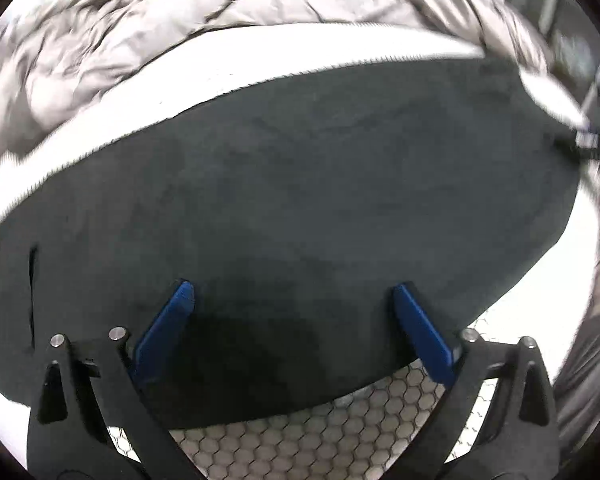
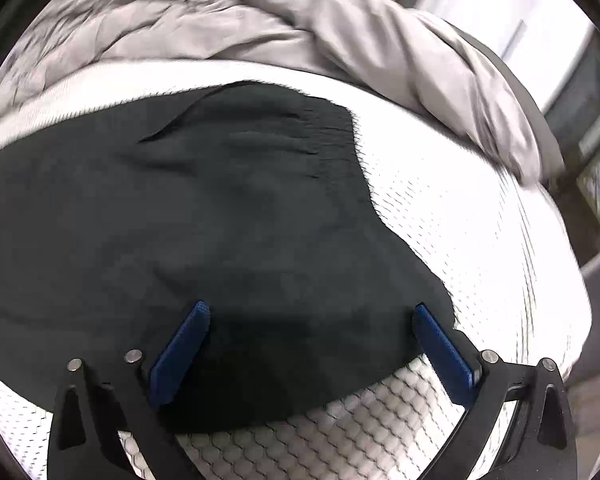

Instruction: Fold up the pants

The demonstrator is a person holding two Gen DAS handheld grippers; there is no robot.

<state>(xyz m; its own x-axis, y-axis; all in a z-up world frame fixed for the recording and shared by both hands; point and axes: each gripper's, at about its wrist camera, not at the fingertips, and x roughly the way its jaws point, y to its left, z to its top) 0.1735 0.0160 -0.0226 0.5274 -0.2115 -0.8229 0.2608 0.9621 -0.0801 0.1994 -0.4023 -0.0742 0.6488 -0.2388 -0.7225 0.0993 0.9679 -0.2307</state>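
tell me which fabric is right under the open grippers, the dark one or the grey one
The dark pants, spread flat on the white mattress. The crumpled grey duvet is bunched beyond their far edge.

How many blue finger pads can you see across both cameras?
4. Two on the left gripper, over the dark pants; two on the right gripper, also over the pants. Both grippers are open, holding nothing.

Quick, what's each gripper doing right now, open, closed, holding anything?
Left gripper: open, holding nothing, fingers spread over the dark pants.
Right gripper: open, holding nothing, over the pants near their edge.
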